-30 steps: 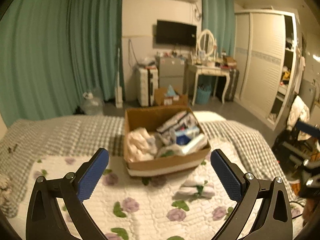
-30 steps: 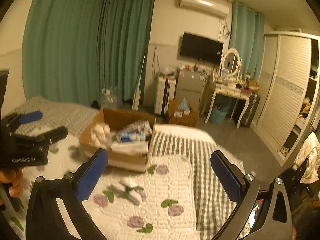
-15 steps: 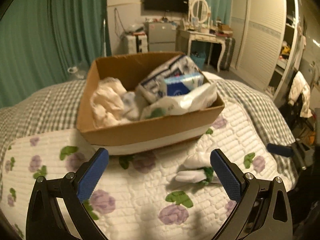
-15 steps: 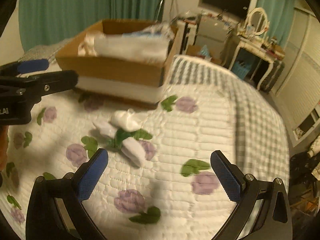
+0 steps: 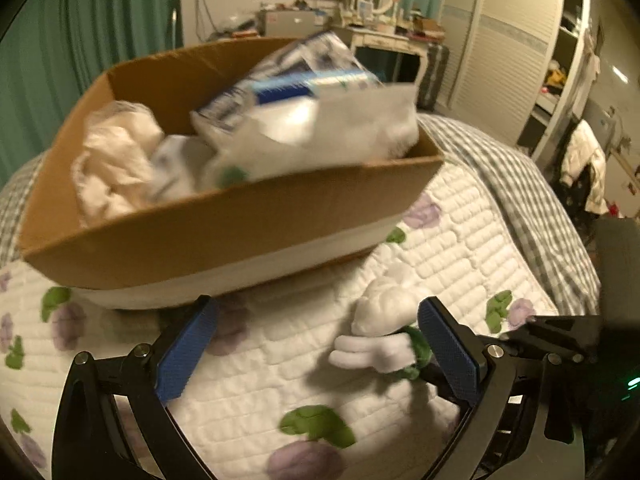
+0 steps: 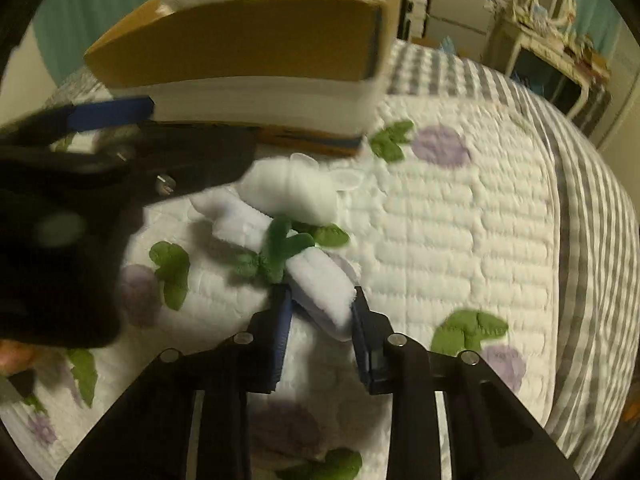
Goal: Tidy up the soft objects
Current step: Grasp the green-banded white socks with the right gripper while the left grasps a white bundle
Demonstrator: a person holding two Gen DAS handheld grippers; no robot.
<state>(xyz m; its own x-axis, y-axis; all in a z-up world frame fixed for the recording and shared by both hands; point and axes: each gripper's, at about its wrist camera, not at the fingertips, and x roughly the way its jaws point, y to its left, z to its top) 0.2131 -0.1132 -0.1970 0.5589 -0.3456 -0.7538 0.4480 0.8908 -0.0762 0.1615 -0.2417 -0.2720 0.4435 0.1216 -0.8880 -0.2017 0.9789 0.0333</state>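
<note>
A soft toy [image 6: 288, 196] of white fuzzy lobes and a green stem lies on the flowered white quilt [image 6: 460, 220], just in front of the cardboard box [image 6: 240, 40]. My right gripper [image 6: 322, 320] points down at it, its jaws closing, with the nearest white lobe pinched between the blue pads. In the left wrist view the same toy [image 5: 384, 320] lies against the inner side of the right finger of my left gripper [image 5: 316, 320], which stands wide open over the quilt, close to the box [image 5: 240, 220]. The box holds white cloth and plastic packs.
A grey checked blanket [image 6: 592, 208] covers the bed's right side, where the bed drops off. Beyond it are a white wardrobe [image 5: 512, 52], a dressing table [image 5: 392, 36] and teal curtains [image 5: 100, 32]. Open quilt lies right of the toy.
Both grippers have dropped and tilted down toward the quilt by the box. The right jaws went from wide open to narrow around the toy's white lobe. The left jaws stayed wide.
</note>
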